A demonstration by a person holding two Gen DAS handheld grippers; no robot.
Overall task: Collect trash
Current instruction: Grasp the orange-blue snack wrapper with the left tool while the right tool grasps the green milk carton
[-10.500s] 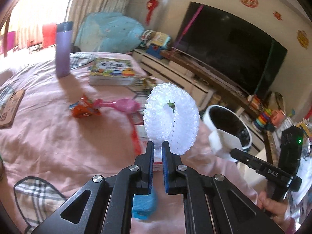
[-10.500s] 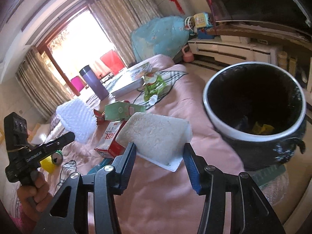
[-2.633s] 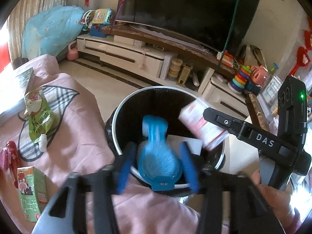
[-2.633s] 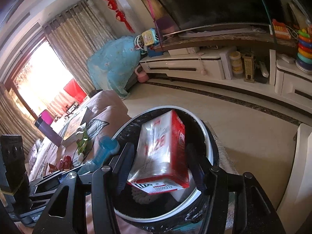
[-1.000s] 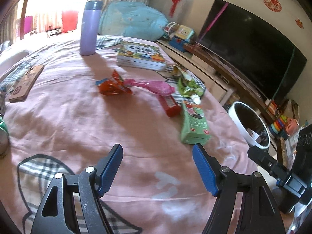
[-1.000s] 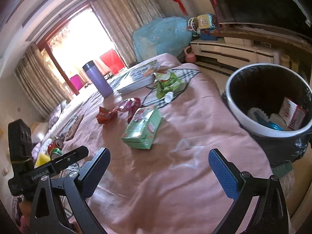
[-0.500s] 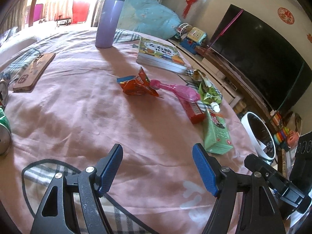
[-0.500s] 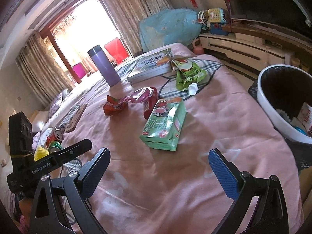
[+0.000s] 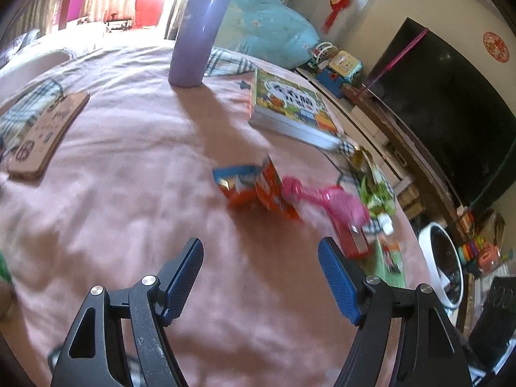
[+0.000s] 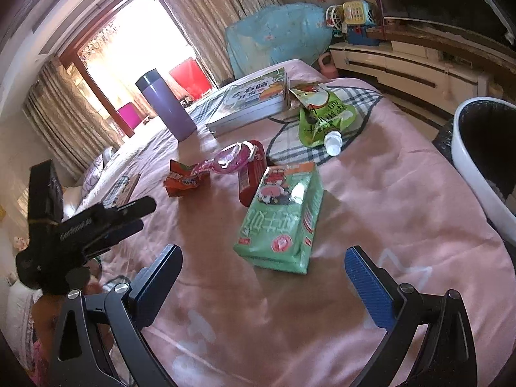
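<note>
An orange snack wrapper lies on the pink bedspread ahead of my left gripper, which is open and empty just short of it. A green carton lies flat right in front of my right gripper, also open and empty. Beside them are a small red box, a green drink pouch and the orange wrapper. The white-rimmed trash bin stands off the bed's right edge and shows in the left wrist view too.
A purple flask stands upright at the back. A picture book lies near it. A pink plastic toy lies between wrapper and red box. A wooden board lies at left. A TV cabinet runs along the wall.
Both grippers, emptied over the bin earlier, have moved forward over the bed. The left has closed in on the orange wrapper, the right on the green carton. Both stay open.
</note>
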